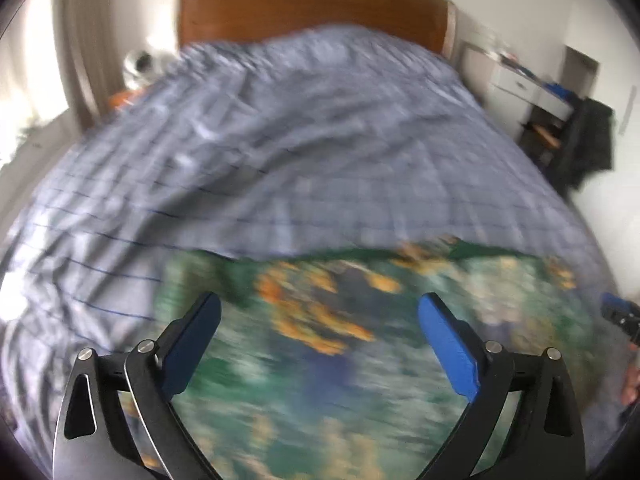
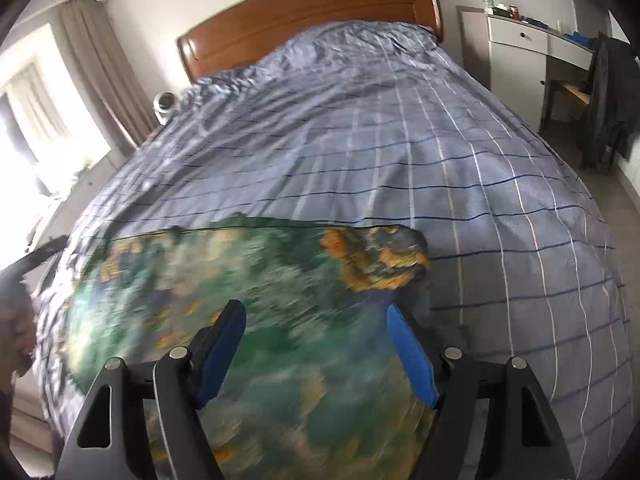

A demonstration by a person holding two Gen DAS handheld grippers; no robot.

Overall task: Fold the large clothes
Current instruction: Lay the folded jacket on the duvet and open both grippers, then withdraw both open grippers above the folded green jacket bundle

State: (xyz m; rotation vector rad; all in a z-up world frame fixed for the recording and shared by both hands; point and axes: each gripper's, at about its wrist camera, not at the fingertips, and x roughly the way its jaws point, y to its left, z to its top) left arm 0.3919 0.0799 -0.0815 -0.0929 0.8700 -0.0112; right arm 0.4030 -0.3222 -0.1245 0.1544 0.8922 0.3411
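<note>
Landmark: the bed (image 2: 400,140), covered with a grey-blue checked duvet (image 1: 280,140), takes up most of both views.
Garment: a green printed garment (image 2: 280,280) with orange and yellowish patches lies spread on the duvet at the near end of the bed, farthest from the headboard; its far edge runs across the bed, and its print is blurred in both views.
Garment, right end: in the right wrist view an orange-and-dark patch marks the corner of the cloth that reaches farthest toward the bed's right side.
Left tongs (image 1: 320,312): spread wide above the garment, the blue pads (image 1: 448,344) well apart; no cloth is seen pinched between them.
Right tongs (image 2: 316,320): also spread, over the garment's right part near its edge; the pads (image 2: 408,352) press on nothing that shows.
Other tongs in view: the tip of the right tongs shows at the right edge of the left wrist view, level with the near end of the bed.
Hand (image 2: 16,320): at the left edge of the right wrist view, beside the bed's near left corner, dark and blurred.
Headboard (image 2: 312,20): brown wood, at the far end of the bed against the wall.
Curtain (image 2: 100,68): beige, left of the headboard, next to a bright window.
Surface (image 2: 520,40): a white desk with drawers to the right of the headboard, small items on top too small to tell.
Dark clothing (image 2: 608,100): hangs over a chair in front of the desk, right of the bed.
</note>
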